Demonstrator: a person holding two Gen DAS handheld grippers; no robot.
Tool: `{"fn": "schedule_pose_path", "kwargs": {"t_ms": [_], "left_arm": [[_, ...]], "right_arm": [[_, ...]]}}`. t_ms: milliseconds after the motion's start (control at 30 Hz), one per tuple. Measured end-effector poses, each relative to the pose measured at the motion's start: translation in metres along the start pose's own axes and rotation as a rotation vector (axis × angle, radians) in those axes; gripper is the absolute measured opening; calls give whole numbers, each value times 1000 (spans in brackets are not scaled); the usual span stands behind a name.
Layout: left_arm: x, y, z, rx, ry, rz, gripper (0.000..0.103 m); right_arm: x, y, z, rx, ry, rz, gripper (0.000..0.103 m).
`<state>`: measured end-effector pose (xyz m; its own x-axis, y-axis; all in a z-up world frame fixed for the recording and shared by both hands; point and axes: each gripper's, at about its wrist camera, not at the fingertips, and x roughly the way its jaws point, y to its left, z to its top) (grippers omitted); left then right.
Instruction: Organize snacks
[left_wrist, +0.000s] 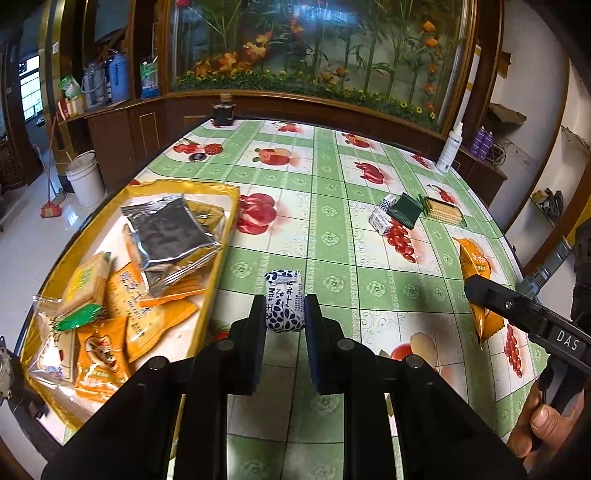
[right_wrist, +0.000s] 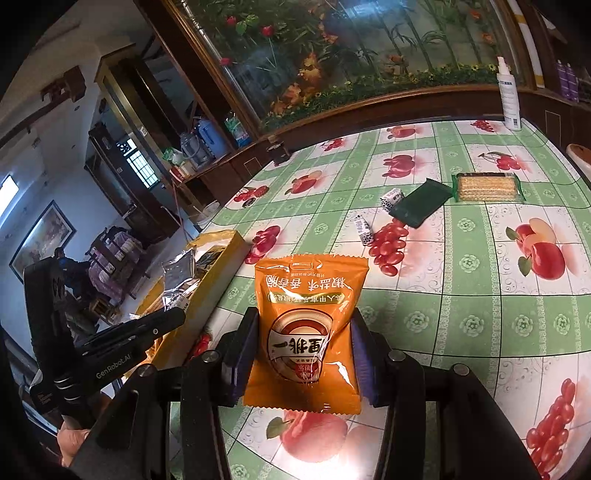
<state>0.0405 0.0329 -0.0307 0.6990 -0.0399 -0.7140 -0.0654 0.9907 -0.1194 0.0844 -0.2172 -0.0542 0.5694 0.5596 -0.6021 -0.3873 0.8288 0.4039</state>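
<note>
My left gripper (left_wrist: 285, 308) is shut on a small blue-and-white wrapped candy (left_wrist: 283, 300), held above the tablecloth just right of the yellow tray (left_wrist: 225, 236). The tray holds a silver foil pack (left_wrist: 173, 236) and several orange and green snack packets. My right gripper (right_wrist: 304, 332) is shut on an orange snack packet (right_wrist: 308, 332), lifted over the table; the same orange packet (left_wrist: 476, 266) shows at the right of the left wrist view. Two more wrapped candies (right_wrist: 364, 227), a dark green packet (right_wrist: 419, 203) and a cracker pack (right_wrist: 487, 186) lie farther back on the table.
A white spray bottle (right_wrist: 508, 96) stands at the table's far right corner, a dark jar (left_wrist: 223, 112) at its far edge. A wooden cabinet with a plant display runs behind the table. A white bucket (left_wrist: 85, 177) and a broom stand on the floor at left.
</note>
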Motion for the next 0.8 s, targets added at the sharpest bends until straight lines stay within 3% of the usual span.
{"fn": "schedule_pose_path", "kwargs": {"t_ms": [800], "left_arm": [[-31,70,-18,-90,-57,111,17]], "right_arm": [[24,73,-10,-117,51,107,47]]}}
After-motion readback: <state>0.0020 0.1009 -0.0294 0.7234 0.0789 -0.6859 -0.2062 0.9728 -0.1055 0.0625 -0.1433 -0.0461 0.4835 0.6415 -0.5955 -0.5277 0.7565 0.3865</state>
